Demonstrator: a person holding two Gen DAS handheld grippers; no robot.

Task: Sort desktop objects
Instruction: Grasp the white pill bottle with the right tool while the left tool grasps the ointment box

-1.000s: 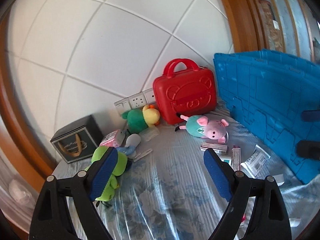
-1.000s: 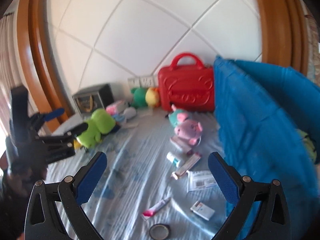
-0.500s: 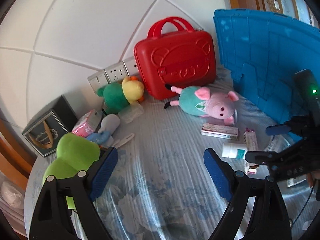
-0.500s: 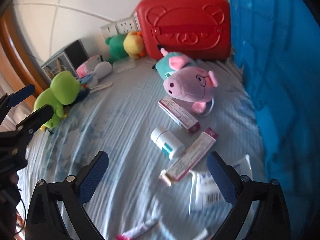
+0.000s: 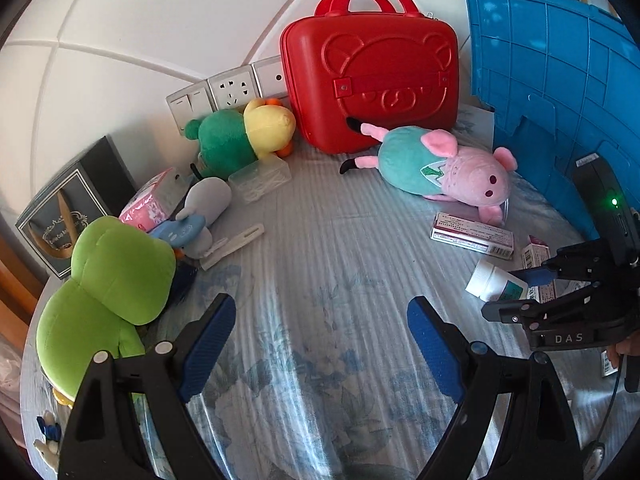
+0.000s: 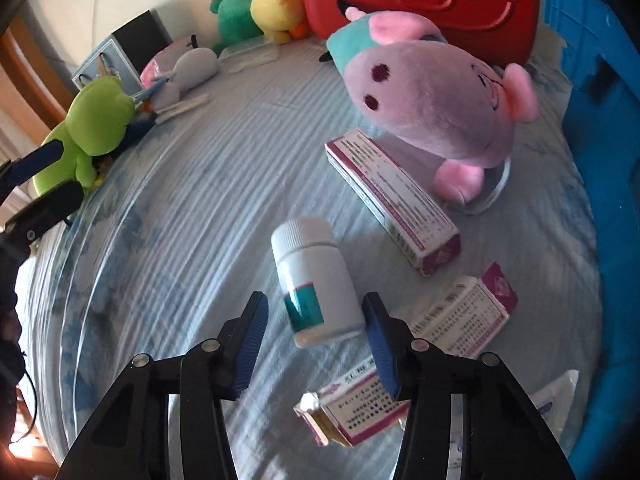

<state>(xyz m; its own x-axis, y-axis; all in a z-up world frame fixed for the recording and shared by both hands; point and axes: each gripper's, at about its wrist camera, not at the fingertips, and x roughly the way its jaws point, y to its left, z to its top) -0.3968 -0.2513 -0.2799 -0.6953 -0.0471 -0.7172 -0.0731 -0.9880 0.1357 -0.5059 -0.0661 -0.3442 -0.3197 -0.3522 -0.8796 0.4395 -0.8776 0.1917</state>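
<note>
A white pill bottle (image 6: 318, 280) with a teal label lies on the blue cloth. My right gripper (image 6: 314, 326) is open, its fingers on either side of the bottle's base, the right pad touching or nearly touching it. In the left wrist view the bottle (image 5: 494, 282) lies at the right, with the right gripper (image 5: 520, 294) over it. My left gripper (image 5: 320, 334) is open and empty above the bare cloth. A pink pig plush (image 6: 432, 92) lies behind a medicine box (image 6: 392, 196). A green frog plush (image 5: 108, 292) lies at the left.
A red toy case (image 5: 372, 72) stands at the back, a blue crate (image 5: 560, 92) at the right. A green and yellow plush (image 5: 244, 136), a grey plush (image 5: 204, 208), a pink packet (image 5: 150, 204) and a dark gift box (image 5: 68, 208) lie at the back left. More medicine boxes (image 6: 464, 312) lie by the bottle.
My right gripper has moved down and forward onto the pill bottle and its fingers have narrowed around it. My left gripper has moved closer to the table.
</note>
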